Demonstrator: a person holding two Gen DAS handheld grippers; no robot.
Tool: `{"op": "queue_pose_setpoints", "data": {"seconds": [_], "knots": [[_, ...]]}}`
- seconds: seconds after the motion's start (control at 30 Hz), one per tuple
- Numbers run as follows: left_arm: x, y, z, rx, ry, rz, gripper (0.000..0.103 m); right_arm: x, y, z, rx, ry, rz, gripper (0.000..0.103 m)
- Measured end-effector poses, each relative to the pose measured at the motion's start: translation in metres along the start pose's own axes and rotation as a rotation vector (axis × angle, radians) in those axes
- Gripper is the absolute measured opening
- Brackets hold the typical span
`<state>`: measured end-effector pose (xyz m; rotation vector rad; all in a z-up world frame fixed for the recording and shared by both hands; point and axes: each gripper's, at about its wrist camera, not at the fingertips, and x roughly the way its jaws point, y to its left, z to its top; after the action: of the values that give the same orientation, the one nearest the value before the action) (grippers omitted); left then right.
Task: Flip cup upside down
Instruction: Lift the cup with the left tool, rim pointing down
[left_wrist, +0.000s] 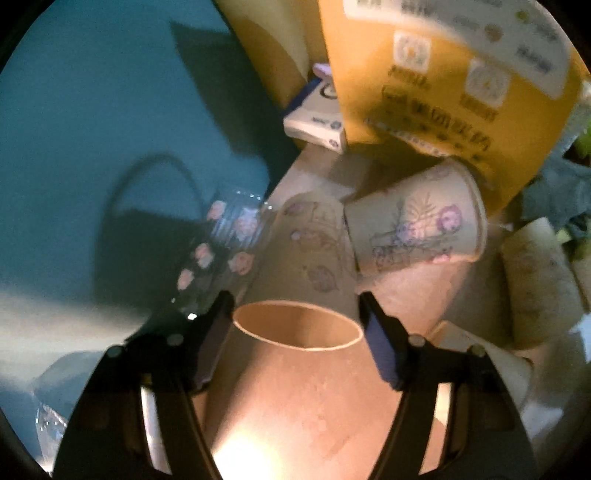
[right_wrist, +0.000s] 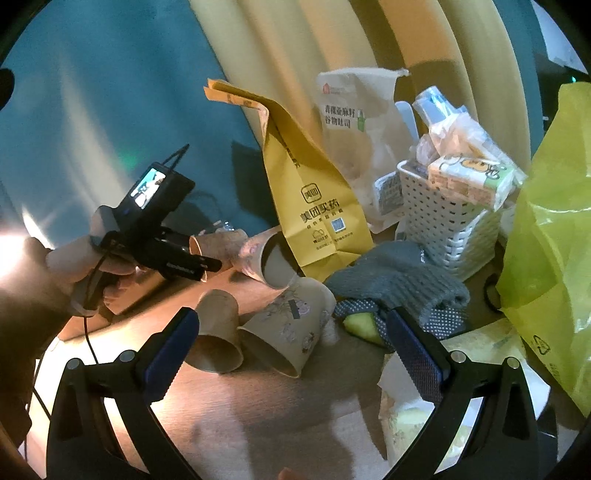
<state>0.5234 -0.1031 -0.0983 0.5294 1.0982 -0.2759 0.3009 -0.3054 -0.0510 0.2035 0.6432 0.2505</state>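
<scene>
My left gripper (left_wrist: 297, 314) is shut on a floral paper cup (left_wrist: 306, 258), held on its side with the round base facing the camera and the mouth pointing away. The right wrist view shows that left gripper (right_wrist: 212, 264) and the held cup (right_wrist: 218, 242) at mid-left, just above the table. Another floral cup (left_wrist: 413, 225) lies on its side beyond, against a yellow paper bag (left_wrist: 443, 81). My right gripper (right_wrist: 291, 334) is open and empty above two cups lying on their sides: a plain brown cup (right_wrist: 218, 336) and a floral cup (right_wrist: 288, 332).
A clear floral glass (left_wrist: 221, 251) stands left of the held cup. The wooden table (right_wrist: 258, 406) has clutter behind: a yellow bag (right_wrist: 306, 192), a white bag (right_wrist: 354, 122), a white basket (right_wrist: 443, 221), a grey glove (right_wrist: 402, 280) and a green plastic bag (right_wrist: 546, 236).
</scene>
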Motion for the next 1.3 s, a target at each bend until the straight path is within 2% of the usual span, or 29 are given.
{"op": "queue_pose_setpoints", "data": {"seconds": [0.23,0.5,0.57,0.67,0.9,1.13,1.3], "knots": [[-0.05,-0.002,-0.035,-0.052,-0.035,-0.025,0.07,-0.027,0.013,-0.006,-0.012,-0.019,0.021,0.103],[-0.107,-0.017,-0.108,-0.171,-0.076,-0.075,0.07,-0.067,0.035,-0.028,-0.042,-0.012,0.053,0.103],[-0.128,-0.022,-0.136,-0.225,-0.102,-0.088,0.07,-0.078,0.04,-0.036,-0.046,-0.005,0.061,0.103],[-0.139,-0.03,-0.164,-0.298,-0.134,-0.116,0.07,-0.09,0.046,-0.047,-0.048,0.012,0.072,0.103],[-0.172,-0.06,-0.256,-0.506,-0.187,-0.209,0.07,-0.112,0.065,-0.077,-0.079,0.06,0.093,0.103],[-0.181,-0.095,-0.338,-0.727,-0.203,-0.296,0.07,-0.118,0.084,-0.105,-0.112,0.124,0.128,0.103],[-0.187,-0.112,-0.382,-0.833,-0.216,-0.329,0.07,-0.119,0.102,-0.124,-0.147,0.171,0.155,0.103]]}}
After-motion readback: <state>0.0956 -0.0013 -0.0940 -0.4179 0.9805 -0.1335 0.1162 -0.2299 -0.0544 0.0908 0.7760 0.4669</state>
